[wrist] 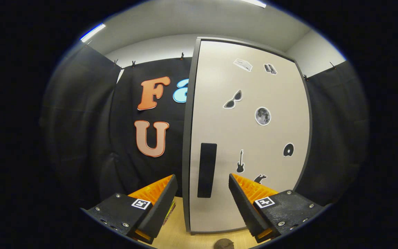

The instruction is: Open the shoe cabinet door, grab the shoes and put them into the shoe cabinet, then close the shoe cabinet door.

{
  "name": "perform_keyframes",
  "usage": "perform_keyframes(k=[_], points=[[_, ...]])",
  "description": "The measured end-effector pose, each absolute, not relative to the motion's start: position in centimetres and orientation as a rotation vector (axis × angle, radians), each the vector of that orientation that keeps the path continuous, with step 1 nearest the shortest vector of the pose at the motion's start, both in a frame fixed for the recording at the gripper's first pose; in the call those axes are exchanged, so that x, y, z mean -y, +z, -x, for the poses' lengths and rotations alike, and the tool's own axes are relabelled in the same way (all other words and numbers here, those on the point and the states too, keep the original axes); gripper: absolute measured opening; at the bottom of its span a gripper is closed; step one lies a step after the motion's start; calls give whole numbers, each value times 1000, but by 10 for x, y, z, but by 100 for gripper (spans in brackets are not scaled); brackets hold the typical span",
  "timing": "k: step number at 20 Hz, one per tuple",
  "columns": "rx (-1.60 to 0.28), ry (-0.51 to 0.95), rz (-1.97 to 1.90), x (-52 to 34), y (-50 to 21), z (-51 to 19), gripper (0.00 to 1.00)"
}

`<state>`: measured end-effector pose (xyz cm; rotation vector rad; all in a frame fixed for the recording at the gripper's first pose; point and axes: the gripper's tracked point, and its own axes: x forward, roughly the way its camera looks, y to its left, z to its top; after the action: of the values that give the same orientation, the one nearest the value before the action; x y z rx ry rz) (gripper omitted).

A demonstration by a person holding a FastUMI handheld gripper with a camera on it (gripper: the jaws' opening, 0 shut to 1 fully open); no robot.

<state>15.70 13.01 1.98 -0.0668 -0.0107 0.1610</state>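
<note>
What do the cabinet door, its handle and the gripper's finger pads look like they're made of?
Cabinet door: likely laminated board, matte off-white face with a dark edge band and flat stickers on it. Handle: a matte black vertical bar or recess; material unclear. Finger pads: orange ribbed plastic or rubber, judging by the ridges, set in black bolted housings. The gripper is open, fingers either side of the handle, short of it.

Beige shoe cabinet door (247,138), black handle (207,170), orange-ribbed black fingers (161,193).
</note>
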Motion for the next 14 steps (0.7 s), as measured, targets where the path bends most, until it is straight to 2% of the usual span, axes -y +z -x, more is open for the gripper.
perform_keyframes(k=[7,11,14], points=[[6,158,73,-138,14,-196,93],[-3,150,69,-138,9,-215,86],[-9,147,50,-139,5,-225,75]])
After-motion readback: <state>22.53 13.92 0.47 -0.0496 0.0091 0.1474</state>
